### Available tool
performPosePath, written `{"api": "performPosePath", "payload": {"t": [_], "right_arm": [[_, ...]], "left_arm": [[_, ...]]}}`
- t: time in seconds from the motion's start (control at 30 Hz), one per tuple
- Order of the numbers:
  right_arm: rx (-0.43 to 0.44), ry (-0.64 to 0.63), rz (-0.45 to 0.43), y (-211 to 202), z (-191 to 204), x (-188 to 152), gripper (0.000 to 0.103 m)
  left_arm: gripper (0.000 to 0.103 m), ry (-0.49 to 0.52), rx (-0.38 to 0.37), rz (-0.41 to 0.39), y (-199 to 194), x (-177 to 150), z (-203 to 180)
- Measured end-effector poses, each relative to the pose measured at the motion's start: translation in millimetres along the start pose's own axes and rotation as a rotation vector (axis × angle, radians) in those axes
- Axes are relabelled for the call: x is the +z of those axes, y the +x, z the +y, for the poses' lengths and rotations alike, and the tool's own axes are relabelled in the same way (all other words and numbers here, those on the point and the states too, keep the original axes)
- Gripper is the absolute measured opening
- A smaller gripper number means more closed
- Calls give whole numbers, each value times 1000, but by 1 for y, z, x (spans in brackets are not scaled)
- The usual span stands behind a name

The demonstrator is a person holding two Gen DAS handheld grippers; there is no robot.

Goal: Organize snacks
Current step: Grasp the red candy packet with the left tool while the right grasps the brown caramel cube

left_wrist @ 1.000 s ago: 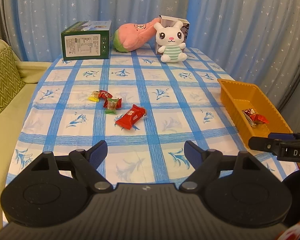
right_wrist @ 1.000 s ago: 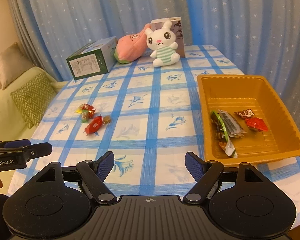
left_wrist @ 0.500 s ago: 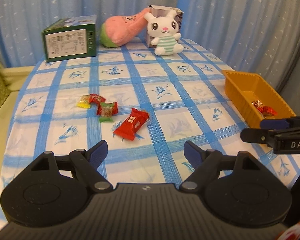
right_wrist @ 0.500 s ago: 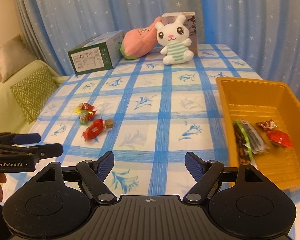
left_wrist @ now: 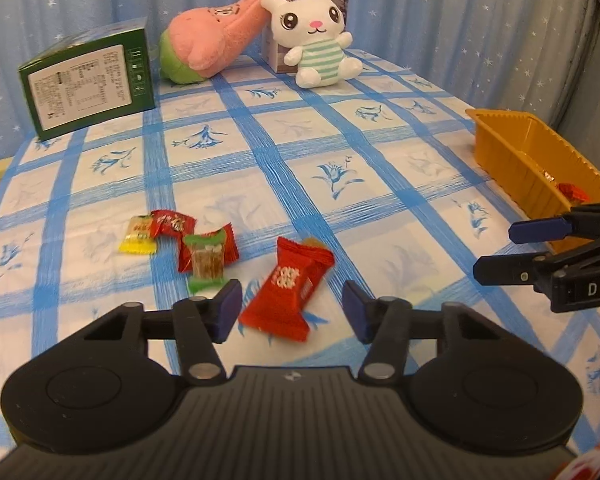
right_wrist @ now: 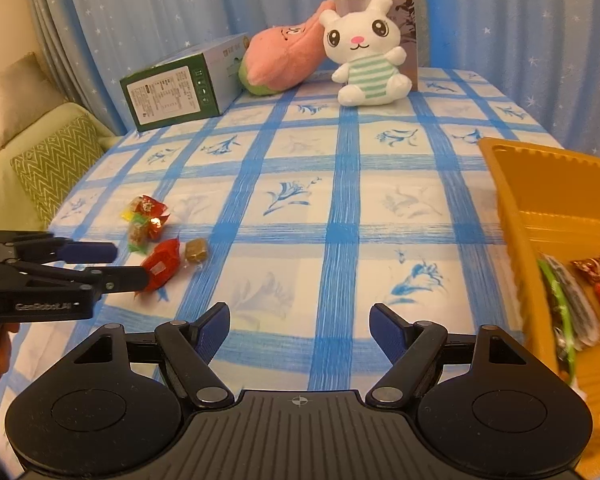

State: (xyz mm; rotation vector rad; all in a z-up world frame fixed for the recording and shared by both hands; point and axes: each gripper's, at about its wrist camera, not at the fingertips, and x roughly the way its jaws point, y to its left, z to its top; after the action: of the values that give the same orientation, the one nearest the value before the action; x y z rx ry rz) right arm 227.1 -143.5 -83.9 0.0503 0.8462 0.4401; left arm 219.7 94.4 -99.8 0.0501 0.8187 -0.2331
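My left gripper (left_wrist: 290, 311) is closing around the red snack (left_wrist: 287, 289) on the table (left_wrist: 380, 152) — the packet lies between the jaws, pads not yet touching it. Three small candies (left_wrist: 180, 240) lie just beyond. My right gripper (right_wrist: 300, 330) hangs spread and empty beside the orange tray (right_wrist: 512, 184) — snacks already inside.

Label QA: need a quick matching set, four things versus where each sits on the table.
Things:
1. red snack pack
2. white rabbit toy
3. green box
4. orange tray

Places:
A. far left corner
B. right edge, holding snacks
C. between the left gripper fingers
D. far end, against a grey box

Pairs: 1-C, 2-D, 3-A, 4-B
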Motion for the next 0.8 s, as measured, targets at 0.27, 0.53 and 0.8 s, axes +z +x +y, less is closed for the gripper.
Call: {"api": "performPosePath", "payload": {"t": [0.27,0.53,0.8], "right_arm": [[3,-13,20,24,4,4,77],[38,-49,6,40,18,10,77],[98,-174,-27,65,55,17,61]], "left_arm": [[37,48,-40,57,32,4,8],[25,-21,8,57,16,1,10],[25,-180,124,35,-4,-10,25]]}}
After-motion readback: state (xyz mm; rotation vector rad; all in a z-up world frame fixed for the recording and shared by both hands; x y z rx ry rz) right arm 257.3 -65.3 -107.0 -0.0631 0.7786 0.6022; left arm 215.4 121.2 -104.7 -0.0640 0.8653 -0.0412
